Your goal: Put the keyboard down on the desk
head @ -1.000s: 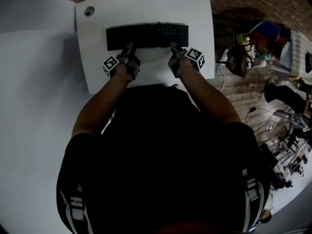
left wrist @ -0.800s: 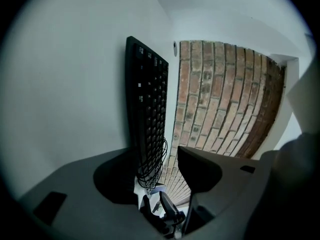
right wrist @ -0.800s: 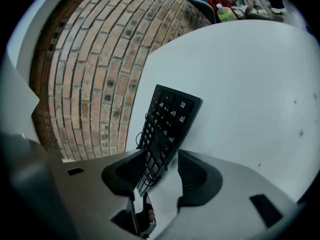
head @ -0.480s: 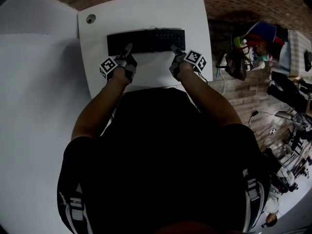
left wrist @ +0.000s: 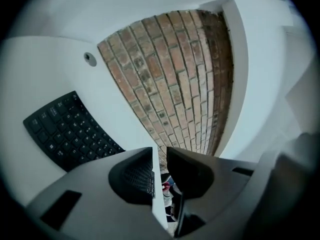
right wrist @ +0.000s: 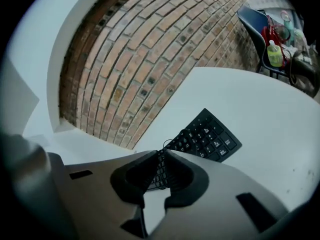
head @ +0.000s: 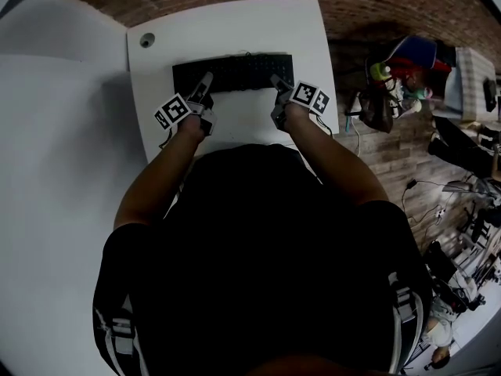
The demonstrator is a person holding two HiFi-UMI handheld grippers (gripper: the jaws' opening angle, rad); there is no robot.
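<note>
The black keyboard [head: 233,73] is seen set crosswise over the far half of the white desk [head: 235,30], with a brick wall [left wrist: 170,74] rising just beyond the desk's far edge. The keyboard is taken by its near long edge at two places: a little in from its left end by the left gripper [head: 205,81], and close to its right end by the right gripper [head: 275,80]. In the left gripper view the jaws are drawn almost together, with only a narrow slit left, and a keyed strip of the keyboard is pinched there. In the right gripper view rows of keys are likewise clamped between the nearly closed jaws, and a thin cable loop [right wrist: 167,145] is seen at the keyboard's far side. Both pairs of jaws have just been closing onto it. Whether the keyboard is lifted clear of the desk cannot be told. A round grommet [head: 146,40] is set in the desk's far left corner.
</note>
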